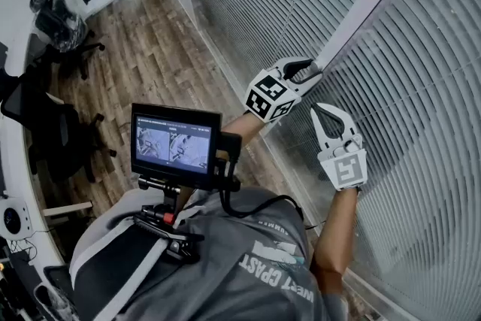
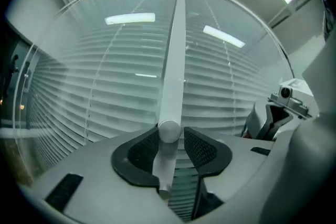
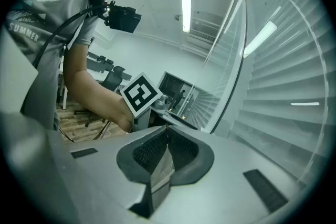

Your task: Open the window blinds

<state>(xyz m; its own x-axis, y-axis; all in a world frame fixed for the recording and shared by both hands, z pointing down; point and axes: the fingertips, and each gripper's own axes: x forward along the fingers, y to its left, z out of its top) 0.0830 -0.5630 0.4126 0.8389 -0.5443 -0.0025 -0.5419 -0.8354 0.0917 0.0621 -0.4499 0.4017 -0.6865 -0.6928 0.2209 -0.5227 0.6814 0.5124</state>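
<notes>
A wood floor (image 1: 150,49) runs beside closed window blinds (image 1: 421,86); the person's grey shirt (image 1: 255,274) carries upside-down print that reads roughly "WEST COAST", with "SUMMER" legible in the right gripper view. The left gripper (image 2: 170,140) has its jaws spread loosely round the blinds' wand (image 2: 176,55), whose upper end is cut off. The right gripper (image 3: 167,139) is pressed together, empty, near the slats; the monitor (image 1: 175,145) picture is too small to make out.

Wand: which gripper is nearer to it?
Left. The left gripper has the wand between its jaws; the right gripper hangs close beside, shut and empty.
</notes>
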